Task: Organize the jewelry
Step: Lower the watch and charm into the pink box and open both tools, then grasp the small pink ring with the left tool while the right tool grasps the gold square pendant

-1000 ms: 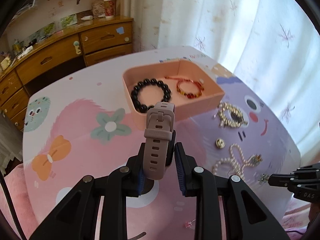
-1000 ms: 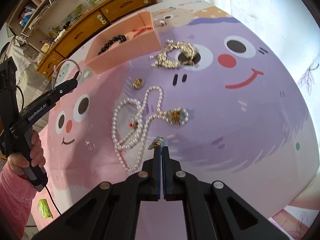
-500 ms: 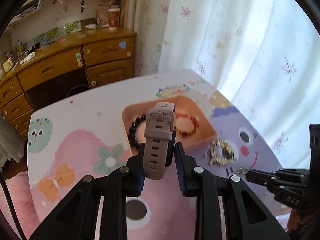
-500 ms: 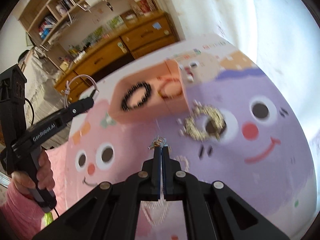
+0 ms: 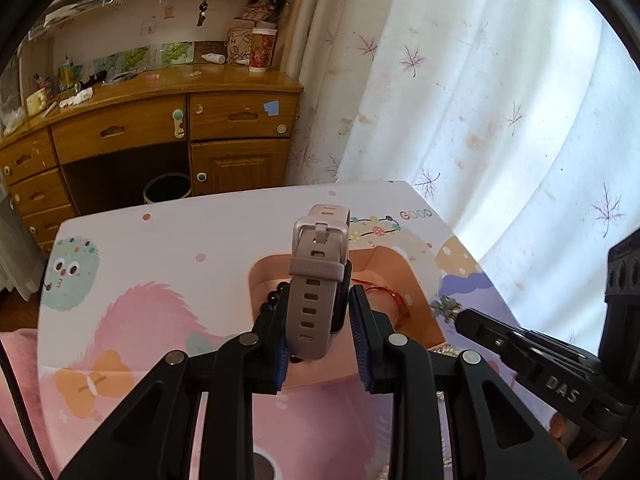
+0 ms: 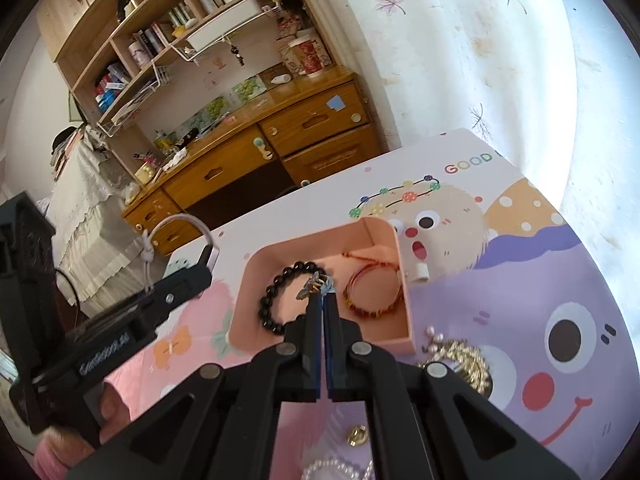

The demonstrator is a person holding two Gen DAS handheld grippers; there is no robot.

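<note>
My left gripper (image 5: 318,312) is shut on a beige strap watch (image 5: 318,280), held upright above the near side of the pink jewelry box (image 5: 400,268). My right gripper (image 6: 323,300) is shut on a small metal brooch (image 6: 314,286) and hovers over the pink box (image 6: 316,240), above its middle. In the box lie a black bead bracelet (image 6: 276,300) and a red string bracelet (image 6: 372,292). The right gripper with the brooch (image 5: 444,306) also shows at the right of the left wrist view.
A gold chain piece (image 6: 464,360), a small gold button (image 6: 358,436) and a pearl necklace (image 6: 332,470) lie on the cartoon-printed table (image 6: 520,260) near the box. A wooden dresser (image 5: 160,128) and a curtain (image 5: 480,100) stand behind the table.
Both grippers rose and moved toward the box. The right gripper carried the brooch from beside the pearl necklace to over the box. The left still holds the watch.
</note>
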